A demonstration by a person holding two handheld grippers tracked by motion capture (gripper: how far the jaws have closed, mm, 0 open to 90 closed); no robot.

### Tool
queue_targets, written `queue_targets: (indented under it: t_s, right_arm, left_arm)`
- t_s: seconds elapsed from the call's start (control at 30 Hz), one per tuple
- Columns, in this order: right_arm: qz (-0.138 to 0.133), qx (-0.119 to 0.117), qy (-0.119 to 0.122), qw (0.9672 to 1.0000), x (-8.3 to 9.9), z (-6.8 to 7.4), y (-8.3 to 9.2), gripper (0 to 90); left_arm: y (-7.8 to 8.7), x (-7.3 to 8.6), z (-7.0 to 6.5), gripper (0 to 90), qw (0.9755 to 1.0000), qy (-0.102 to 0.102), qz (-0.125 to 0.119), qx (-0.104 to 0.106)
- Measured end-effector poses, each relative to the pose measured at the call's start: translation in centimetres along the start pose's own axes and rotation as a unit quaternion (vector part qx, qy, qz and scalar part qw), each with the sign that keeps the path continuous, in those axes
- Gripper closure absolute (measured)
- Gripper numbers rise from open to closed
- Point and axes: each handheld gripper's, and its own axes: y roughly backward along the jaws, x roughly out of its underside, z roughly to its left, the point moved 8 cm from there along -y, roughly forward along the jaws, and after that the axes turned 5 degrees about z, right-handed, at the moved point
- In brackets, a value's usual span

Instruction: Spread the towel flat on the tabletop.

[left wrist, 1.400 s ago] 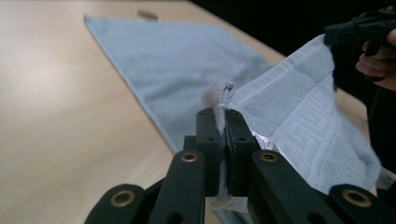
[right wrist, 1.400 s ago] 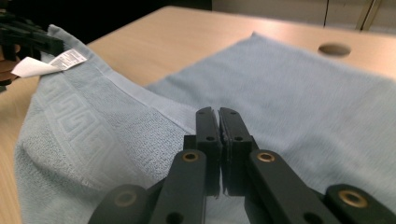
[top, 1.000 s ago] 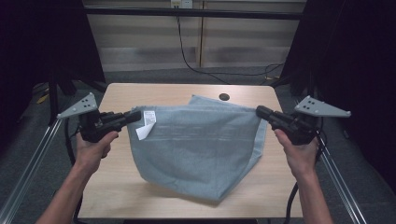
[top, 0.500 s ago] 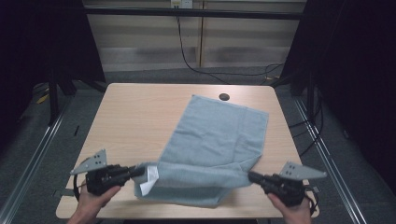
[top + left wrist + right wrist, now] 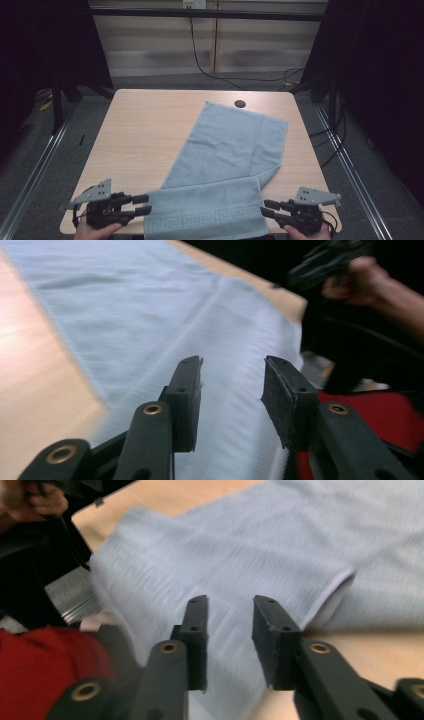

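A wooden surface [image 5: 145, 135] carries a pale blue towel [image 5: 227, 150], which lies slantwise from the far edge near a small dark hole [image 5: 240, 104] to the near edge, where its near end is folded back over itself so that a border with a key pattern [image 5: 200, 220] faces up. The towel appears light, soft and limp; judged from its drape and creases, it would sag wherever it is not supported and is best taken by two corners or along a hemmed edge, one hold to each side, to keep it flat. The left gripper [image 5: 142, 205] sits at the left end of the folded part and the right gripper [image 5: 266, 208] at its right end. In each gripper view the fingers [image 5: 186, 395] stand apart, about halfway, having just been opening, with the cloth lying beyond and beneath the fingers [image 5: 272, 635] and not pinched by them: both grips are released, and the towel rests on the surface alone.
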Motion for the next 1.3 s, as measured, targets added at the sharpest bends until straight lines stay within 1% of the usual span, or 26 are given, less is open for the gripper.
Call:
queue_targets:
  t_s: [0.07,0.13,0.17,0.23,0.27,0.3,0.33,0.37,0.4,0.43,0.47,0.5,0.57,0.67,0.73,0.77,0.8,0.87,0.9,0.93,0.97,1.07,1.13,1.2,1.27,1.3]
  right_arm:
    - [-0.004,0.023,-0.007,0.9997,-1.0,-1.5,-0.8,60.5]
    - [0.002,0.033,-0.022,0.9992,-1.6,-3.3,-2.0,57.0]
    - [0.008,0.041,-0.034,0.9985,-1.7,-4.3,-2.6,54.4]
    - [0.025,0.052,-0.044,0.9974,-1.8,-6.1,-3.9,51.2]
    - [0.032,0.059,-0.051,0.9964,-1.7,-6.8,-4.4,50.6]
    - [0.035,0.049,-0.062,0.9963,-1.7,-7.0,-4.9,50.6]
    - [0.039,0.042,-0.066,0.9962,-1.6,-7.2,-5.3,50.8]
    - [0.047,0.041,-0.069,0.9957,-1.4,-7.2,-5.7,53.6]
    - [0.050,0.034,-0.069,0.9957,-1.2,-7.0,-6.0,60.5]
    - [0.051,0.030,-0.063,0.9962,-1.1,-6.8,-6.2,71.7]
    - [0.052,0.028,-0.057,0.9966,-1.0,-6.3,-6.3,80.5]
    - [0.047,0.028,-0.052,0.9972,-1.0,-5.9,-6.2,86.1]
    - [0.043,0.024,-0.040,0.9980,-0.9,-5.0,-5.5,87.5]
    - [0.030,0.016,-0.035,0.9988,-0.4,-3.3,-3.8,87.5]
    - [0.032,0.010,-0.029,0.9990,0.4,-1.9,-2.7,87.5]
    - [0.035,0.003,-0.022,0.9991,0.9,-1.2,-2.3,87.4]
    - [0.039,0.000,-0.018,0.9991,1.4,-0.5,-1.9,87.3]
    - [0.046,-0.008,-0.012,0.9988,2.2,0.6,-1.4,87.0]
    - [0.047,-0.014,-0.009,0.9987,2.5,1.1,-1.2,86.8]
    - [0.050,-0.022,-0.005,0.9985,2.8,1.6,-1.1,86.3]
    - [0.055,-0.027,0.000,0.9981,3.0,2.0,-1.2,84.6]
    - [0.070,-0.033,0.008,0.9969,3.2,2.5,-1.4,75.1]
    - [0.060,-0.035,0.009,0.9976,2.5,2.4,-1.1,72.4]
    - [0.039,-0.036,0.005,0.9986,1.3,2.2,-1.1,70.9]
    - [0.026,-0.034,0.011,0.9990,-0.2,1.8,-1.9,70.4]
    - [0.026,-0.041,0.012,0.9987,-0.9,1.7,-2.8,70.0]
  left_arm:
    - [-1.6,-0.6,2.4,58.2,0.9995,0.014,0.008,-0.028]
    - [-3.9,-0.9,4.7,58.0,0.9982,0.030,0.040,-0.034]
    - [-5.0,-1.1,5.8,59.2,0.9967,0.028,0.056,-0.052]
    - [-7.3,-1.4,7.2,59.4,0.9946,0.017,0.093,-0.043]
    - [-8.2,-1.7,7.9,61.4,0.9936,0.015,0.098,-0.054]
    - [-9.1,-1.9,8.2,63.4,0.9942,0.023,0.095,-0.045]
    - [-9.9,-2.0,8.3,64.0,0.9943,0.027,0.099,-0.028]
    - [-10.7,-1.9,8.5,64.4,0.9928,0.017,0.112,-0.037]
    - [-11.3,-1.6,8.5,64.4,0.9907,0.004,0.129,-0.043]
    - [-11.7,-1.3,8.4,64.9,0.9896,-0.003,0.137,-0.042]
    - [-11.7,-1.3,8.3,65.4,0.9900,0.001,0.133,-0.046]
    - [-11.6,-1.2,8.3,65.4,0.9894,0.003,0.137,-0.047]
    - [-11.0,-0.8,8.0,68.8,0.9882,-0.013,0.140,-0.060]
    - [-9.9,0.2,7.2,72.2,0.9885,-0.013,0.136,-0.066]
    - [-9.4,0.6,6.8,73.3,0.9885,-0.014,0.135,-0.066]
    - [-8.4,1.3,6.1,74.2,0.9876,-0.011,0.138,-0.075]
    - [-7.9,1.7,5.8,74.2,0.9875,-0.010,0.137,-0.078]
    - [-6.7,2.5,5.2,74.6,0.9871,0.005,0.135,-0.086]
    - [-6.7,2.5,5.2,74.6,0.9871,0.005,0.135,-0.086]
    - [-5.5,3.3,4.6,74.7,0.9866,0.027,0.133,-0.090]
    - [-4.9,3.8,4.3,74.6,0.9861,0.029,0.135,-0.093]
    - [-3.3,4.9,3.4,74.6,0.9863,0.045,0.133,-0.086]
    - [-2.6,5.4,2.9,73.7,0.9874,0.054,0.129,-0.074]
    - [-2.5,5.3,2.8,68.8,0.9882,0.042,0.128,-0.073]
    - [-2.7,5.0,3.1,65.4,0.9886,0.037,0.127,-0.073]
    - [-3.3,3.7,3.7,64.9,0.9900,0.032,0.113,-0.078]
